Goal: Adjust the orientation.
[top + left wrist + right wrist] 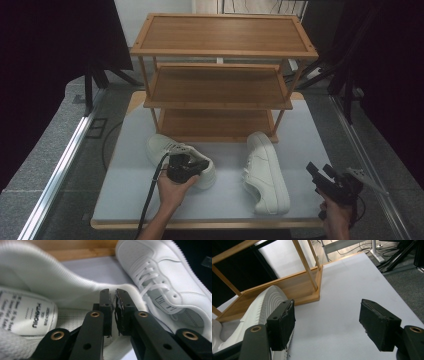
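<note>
The left gripper (192, 167) is clenching the soft collar of the left shoe (165, 149), lying at 9 o'clock from its pair (265, 170); it is probably light. The right gripper (320, 176) is hanging released.

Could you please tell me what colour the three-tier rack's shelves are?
Warm brown wood, clearest in the high view: three-tier wooden rack.

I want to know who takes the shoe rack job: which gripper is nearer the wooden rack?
Left. The left gripper sits at the shoe lying just before the rack; the right gripper hangs back near the table's front right corner.
</note>
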Motion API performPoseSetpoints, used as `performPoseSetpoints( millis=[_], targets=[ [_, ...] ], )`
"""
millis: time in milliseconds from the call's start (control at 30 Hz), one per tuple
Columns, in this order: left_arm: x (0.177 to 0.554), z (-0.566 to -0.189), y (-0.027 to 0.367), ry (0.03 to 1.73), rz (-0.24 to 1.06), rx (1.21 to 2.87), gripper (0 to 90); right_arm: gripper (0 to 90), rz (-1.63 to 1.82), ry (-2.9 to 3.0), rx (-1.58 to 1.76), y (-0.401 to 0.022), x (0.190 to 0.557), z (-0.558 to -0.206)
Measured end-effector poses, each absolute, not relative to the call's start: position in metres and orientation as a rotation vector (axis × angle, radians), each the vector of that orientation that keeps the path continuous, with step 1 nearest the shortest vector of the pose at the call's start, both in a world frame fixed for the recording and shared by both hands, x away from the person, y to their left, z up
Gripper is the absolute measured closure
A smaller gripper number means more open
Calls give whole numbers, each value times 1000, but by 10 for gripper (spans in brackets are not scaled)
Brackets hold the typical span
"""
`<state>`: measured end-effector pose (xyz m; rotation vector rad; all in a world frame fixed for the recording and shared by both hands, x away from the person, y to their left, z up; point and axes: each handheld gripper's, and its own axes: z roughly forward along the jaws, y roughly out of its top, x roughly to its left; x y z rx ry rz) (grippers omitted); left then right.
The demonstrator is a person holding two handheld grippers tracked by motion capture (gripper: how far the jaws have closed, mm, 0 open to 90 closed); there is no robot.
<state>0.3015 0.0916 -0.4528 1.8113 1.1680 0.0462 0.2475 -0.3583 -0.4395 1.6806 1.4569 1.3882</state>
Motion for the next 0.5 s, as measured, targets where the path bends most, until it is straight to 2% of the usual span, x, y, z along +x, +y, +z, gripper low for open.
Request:
performPoseSetpoints(
  millis=[200, 500],
  targets=[
    [295, -459, 97, 1177, 65, 1832, 896, 291, 1383, 1458, 1687, -359, 248, -441],
    [285, -458, 107, 1177, 36, 1834, 900, 291, 1374, 1462, 1695, -359, 247, -442]
  ],
)
